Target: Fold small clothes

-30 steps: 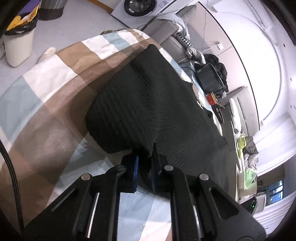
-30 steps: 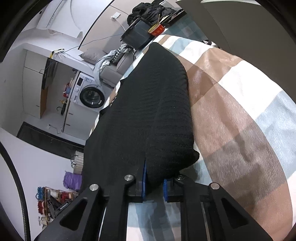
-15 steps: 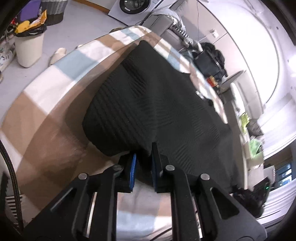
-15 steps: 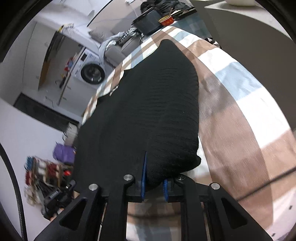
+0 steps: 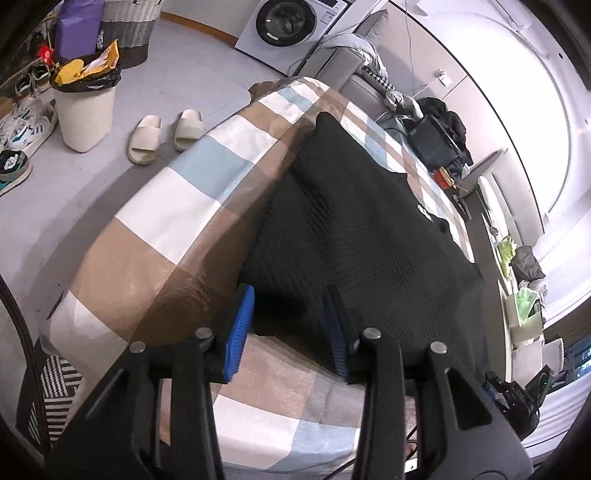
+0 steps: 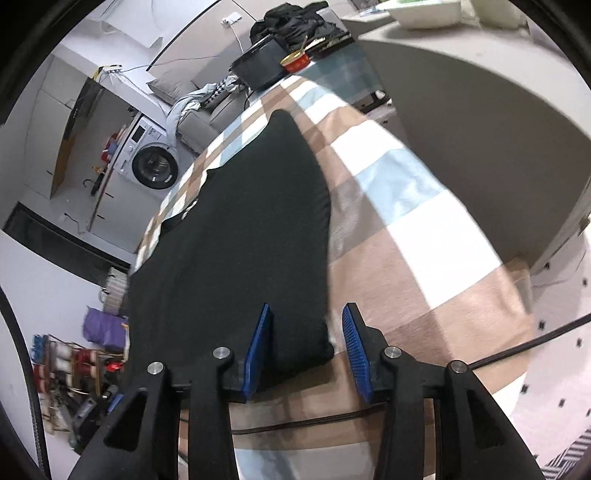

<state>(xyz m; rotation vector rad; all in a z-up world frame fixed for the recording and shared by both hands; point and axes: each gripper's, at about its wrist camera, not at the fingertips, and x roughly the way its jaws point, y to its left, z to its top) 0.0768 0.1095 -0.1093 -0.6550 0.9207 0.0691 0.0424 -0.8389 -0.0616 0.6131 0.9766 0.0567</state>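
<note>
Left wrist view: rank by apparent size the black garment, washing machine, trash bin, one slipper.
1. black garment, by far.
2-3. washing machine and trash bin: similar; the machine is farther and cropped, so no ranking.
4. slipper, smallest.

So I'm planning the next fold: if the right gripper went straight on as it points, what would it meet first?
Probably the black knitted garment: its near corner already lies between the right gripper's open jaws.

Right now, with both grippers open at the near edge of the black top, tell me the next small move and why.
Probably draw both grippers back clear of the cloth. The left gripper and right gripper stand open, the black top lies doubled on the checked cloth, and its near edge sits between the jaws, so a lift could snag it.
</note>
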